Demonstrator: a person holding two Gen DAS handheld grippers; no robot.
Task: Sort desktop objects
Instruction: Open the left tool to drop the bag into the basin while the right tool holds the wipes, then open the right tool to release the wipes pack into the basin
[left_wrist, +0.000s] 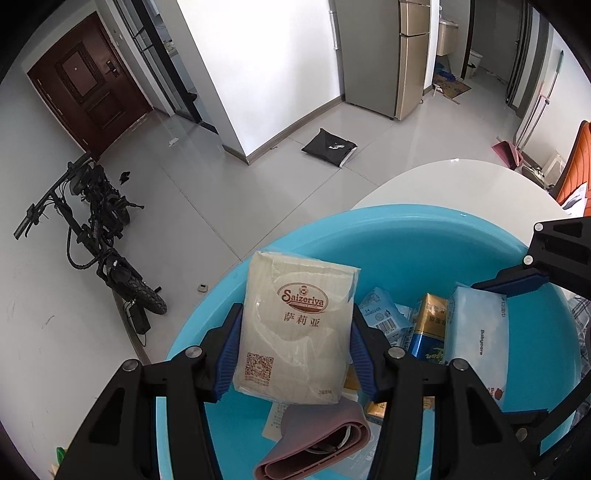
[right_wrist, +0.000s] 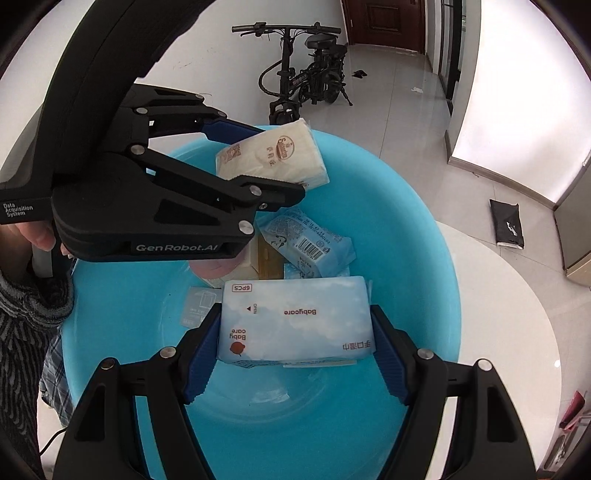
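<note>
A blue plastic basin (left_wrist: 406, 236) (right_wrist: 424, 266) stands on a white round table (left_wrist: 461, 184). My left gripper (left_wrist: 295, 332) is shut on a beige Saizeriya tissue pack (left_wrist: 295, 325) and holds it above the basin; this pack also shows in the right wrist view (right_wrist: 273, 155). My right gripper (right_wrist: 295, 332) is shut on a light blue Babycare wipes pack (right_wrist: 299, 317), held over the basin; it also shows in the left wrist view (left_wrist: 476, 332). Inside the basin lie a blue tissue packet (right_wrist: 314, 247), a gold and blue box (left_wrist: 430, 325) and a mauve folded band (left_wrist: 314, 446).
The table (right_wrist: 517, 332) carries the basin near its edge. On the floor stand a black electric bike (left_wrist: 96, 236) and lie a black bag (left_wrist: 330, 147). A fridge (left_wrist: 388, 59) stands at the back. An orange chair (left_wrist: 576, 166) is at the right.
</note>
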